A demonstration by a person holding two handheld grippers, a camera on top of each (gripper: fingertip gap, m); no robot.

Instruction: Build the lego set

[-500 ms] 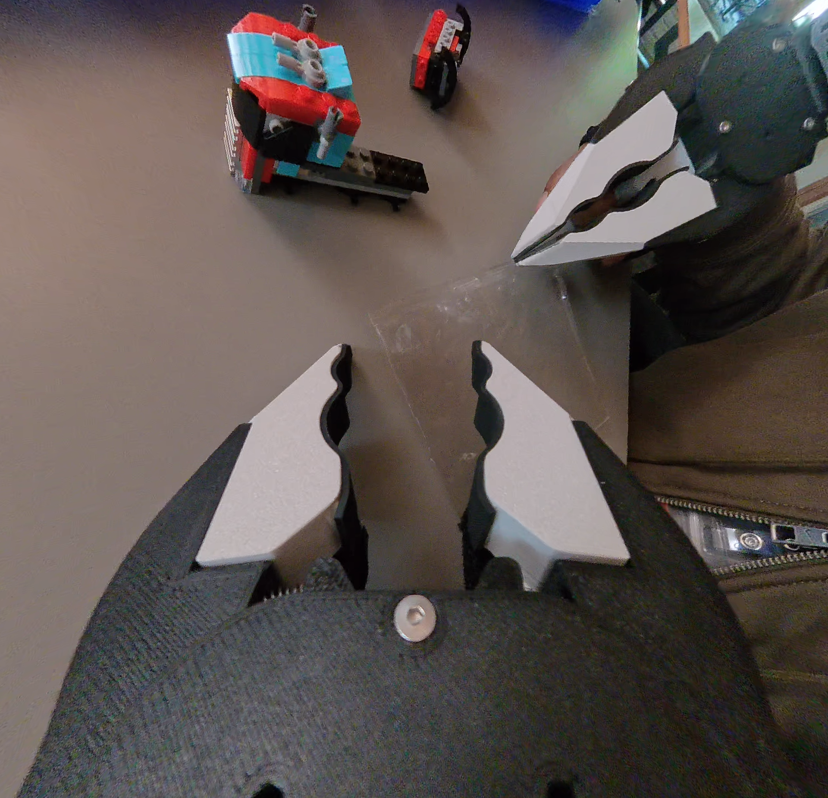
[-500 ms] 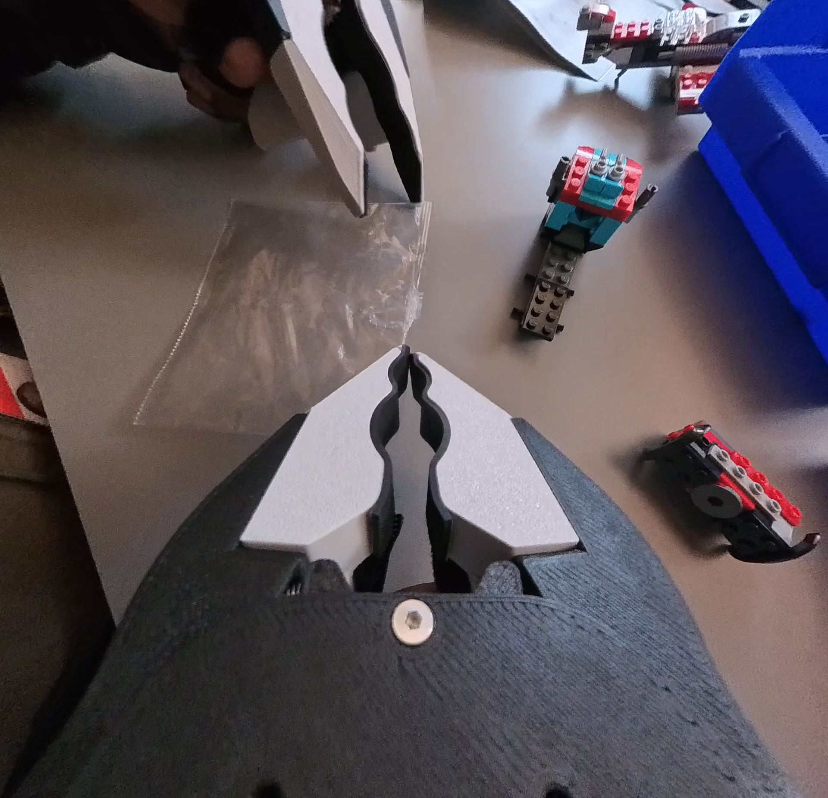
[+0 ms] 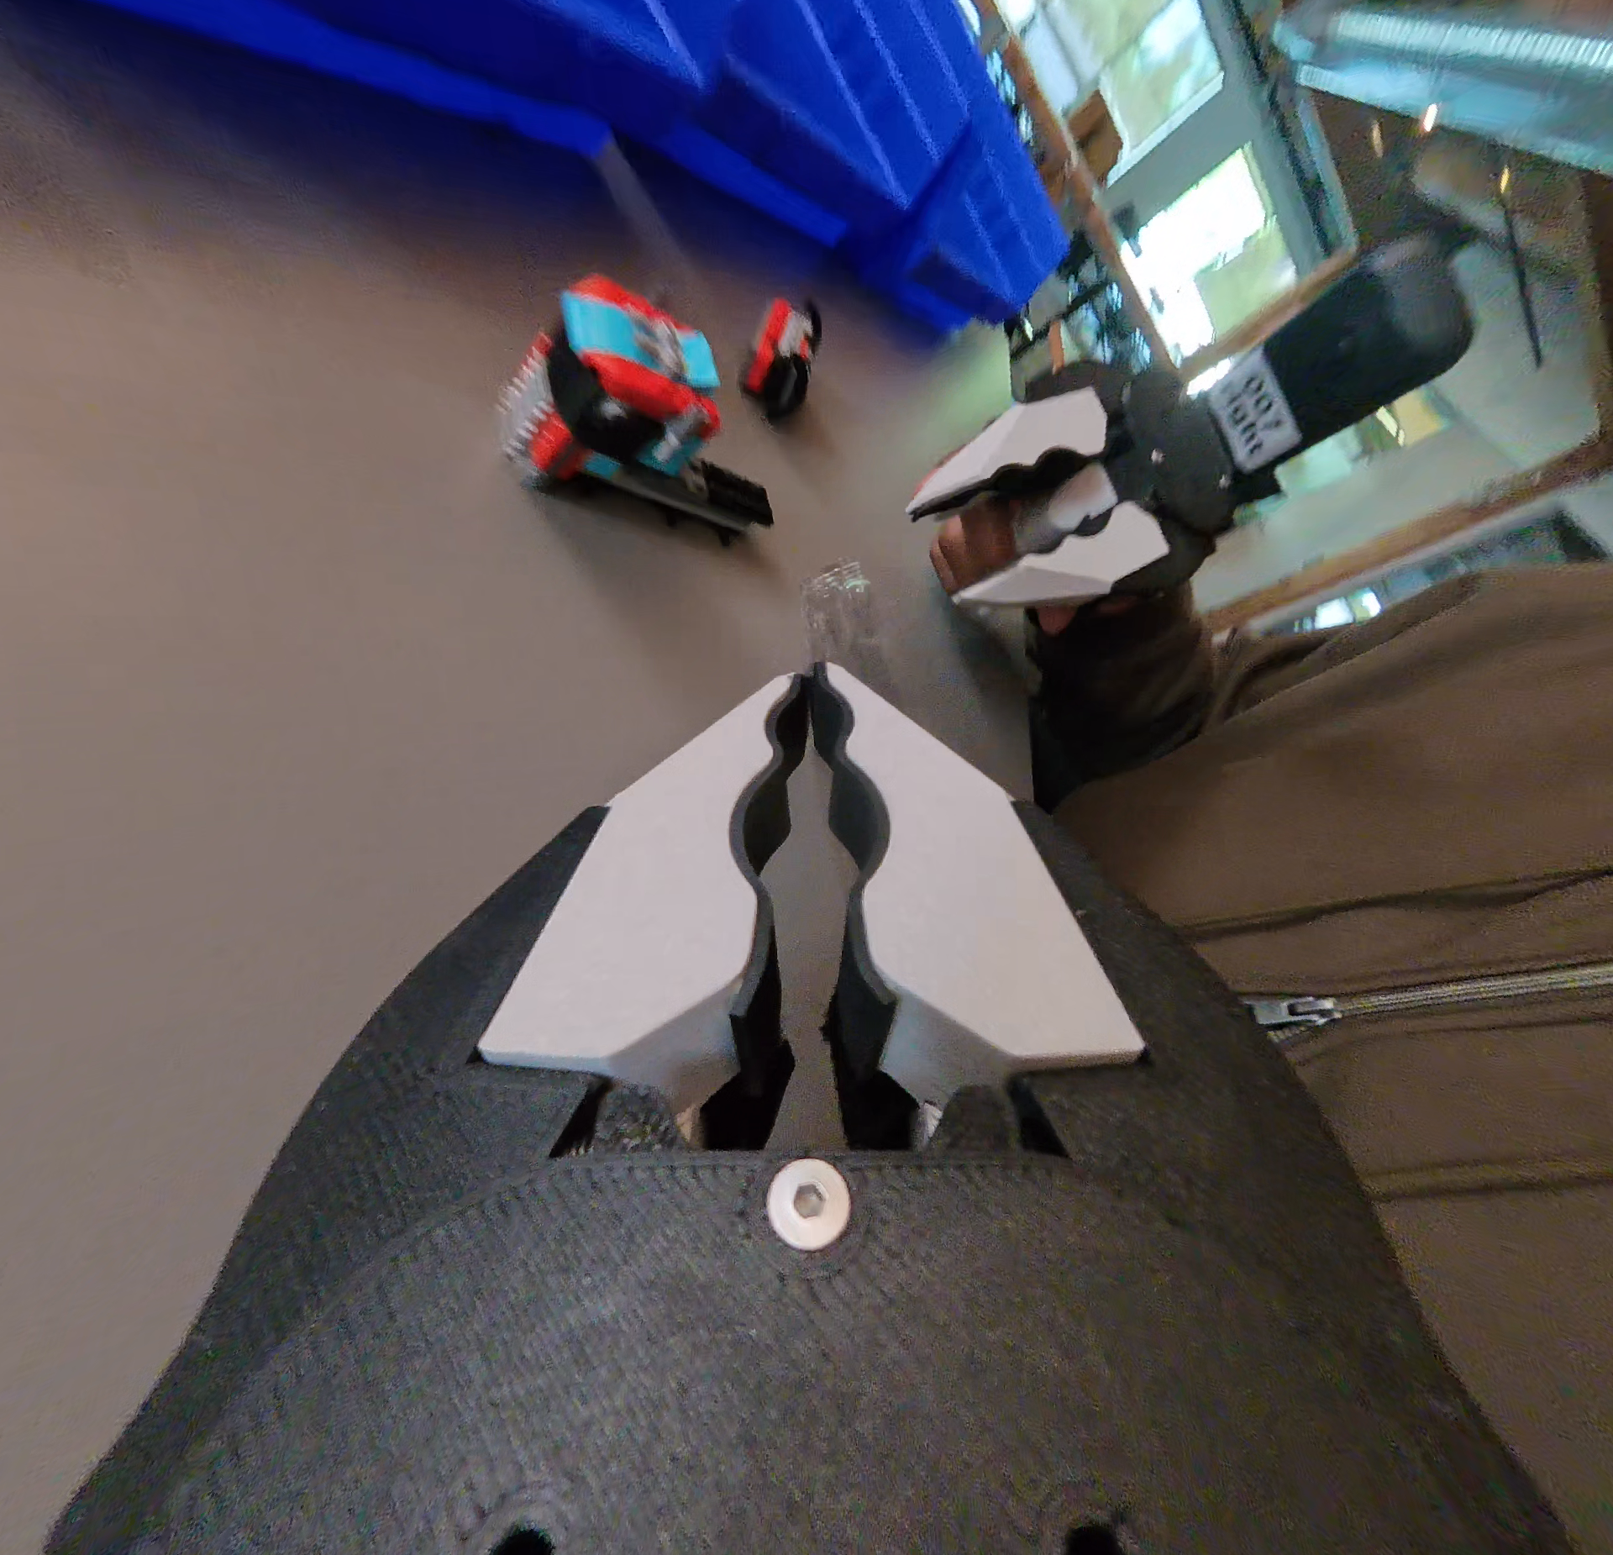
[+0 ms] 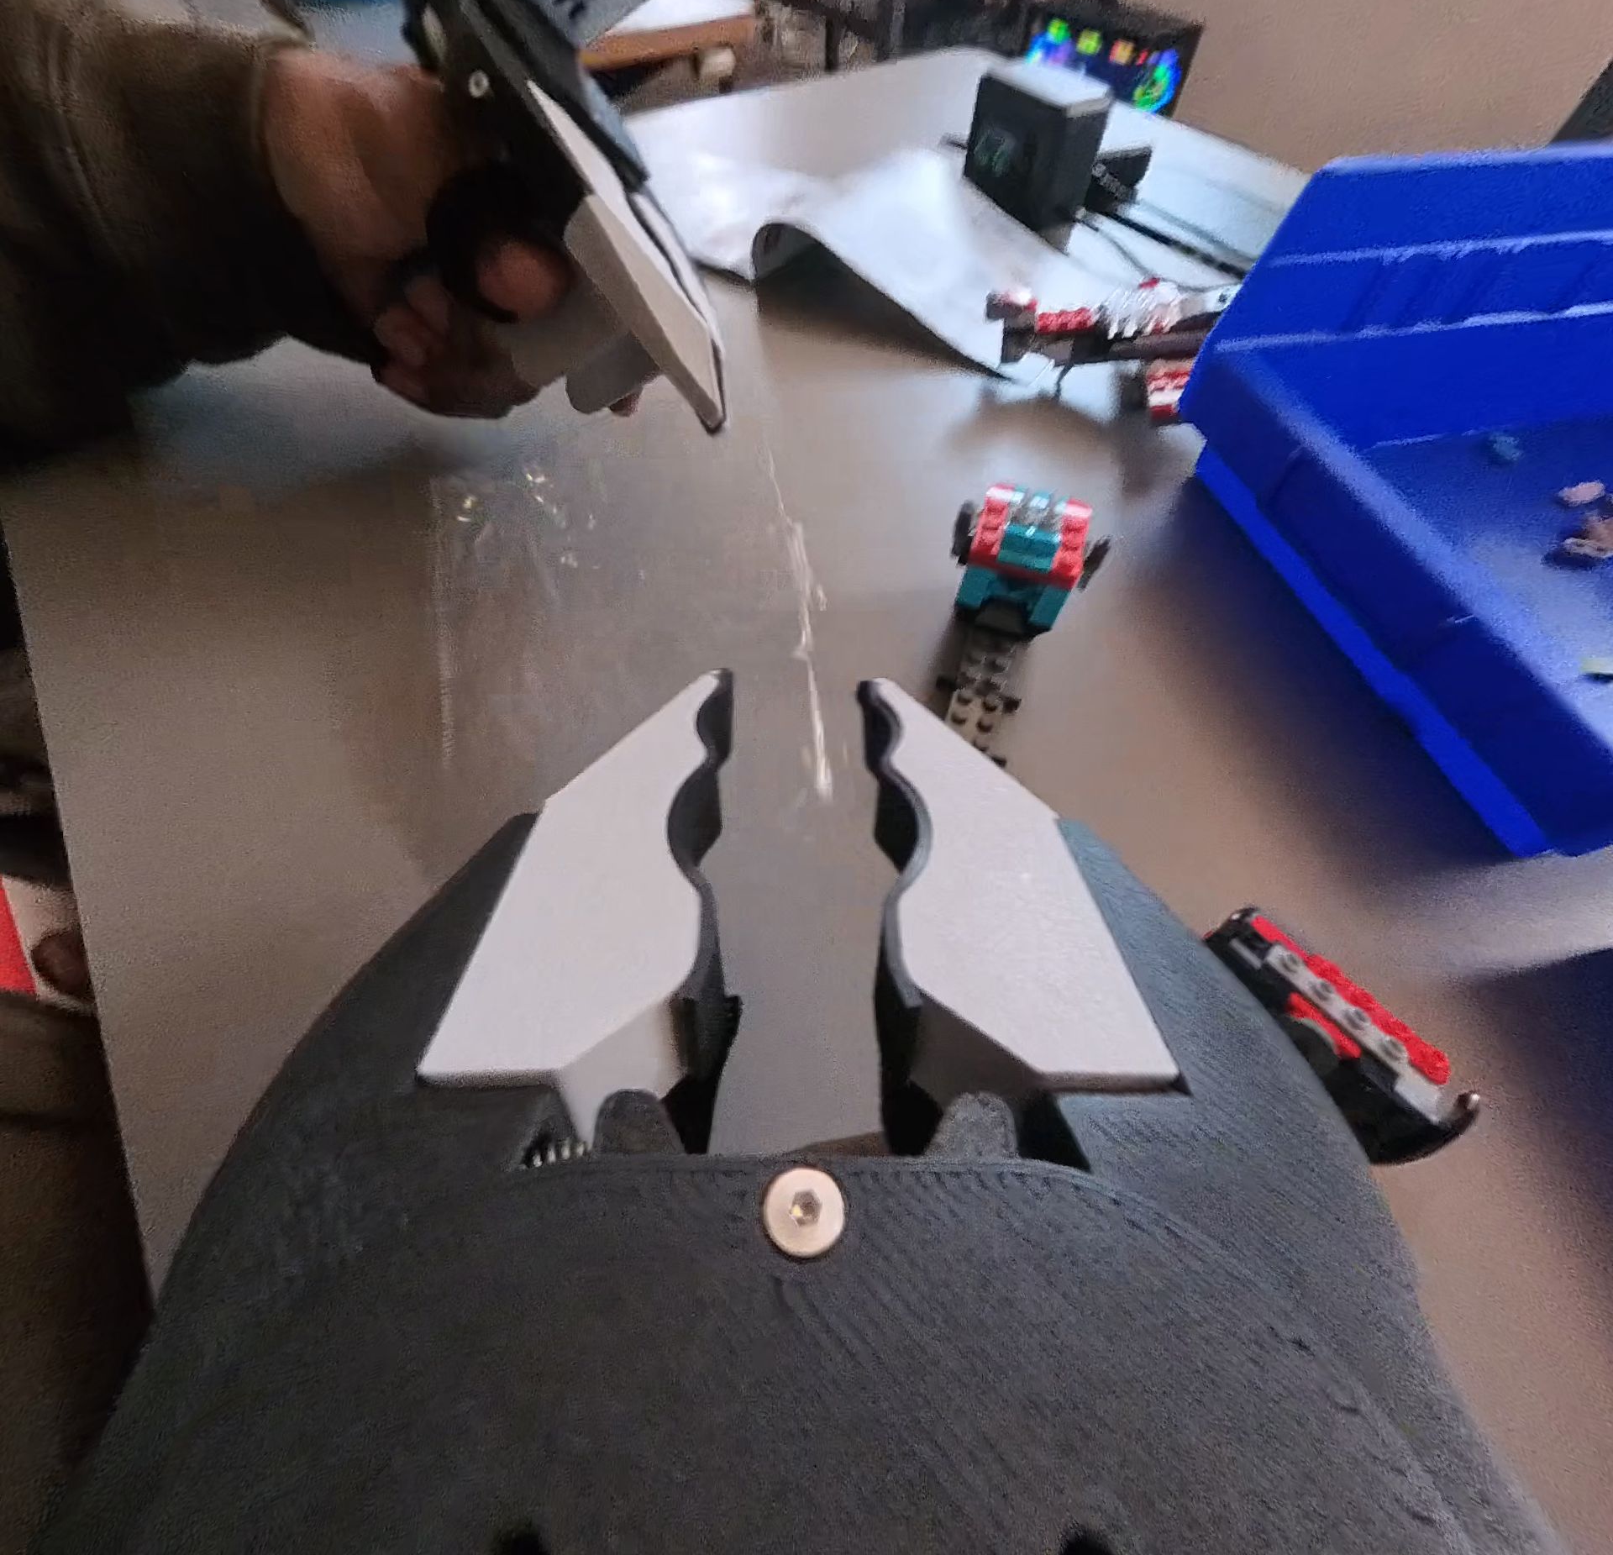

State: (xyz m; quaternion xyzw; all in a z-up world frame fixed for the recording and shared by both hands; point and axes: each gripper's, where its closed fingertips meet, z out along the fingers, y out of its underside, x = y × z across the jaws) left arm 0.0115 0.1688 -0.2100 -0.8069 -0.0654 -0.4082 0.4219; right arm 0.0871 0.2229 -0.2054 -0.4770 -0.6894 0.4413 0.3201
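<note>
Holding one corner of the clear, thin plastic bag (image 4: 611,570) in my left gripper (image 3: 812,673), I had its two tips pinched tight on the plastic, up off the grey table (image 3: 262,728). The bag hung down from there, and its free edge ran between the fingers of my right gripper (image 4: 794,684), which stood partly open and pressed on nothing. Further right sat the red and teal brick toy (image 4: 1026,553), the small red and black brick piece (image 4: 1344,1033) and the blue plastic bin (image 4: 1396,378). I thought the slippery bag could slide out, because only a tiny corner was pinched. Half a second before, my left gripper was wide open and my right one was shut at the bag's corner.
</note>
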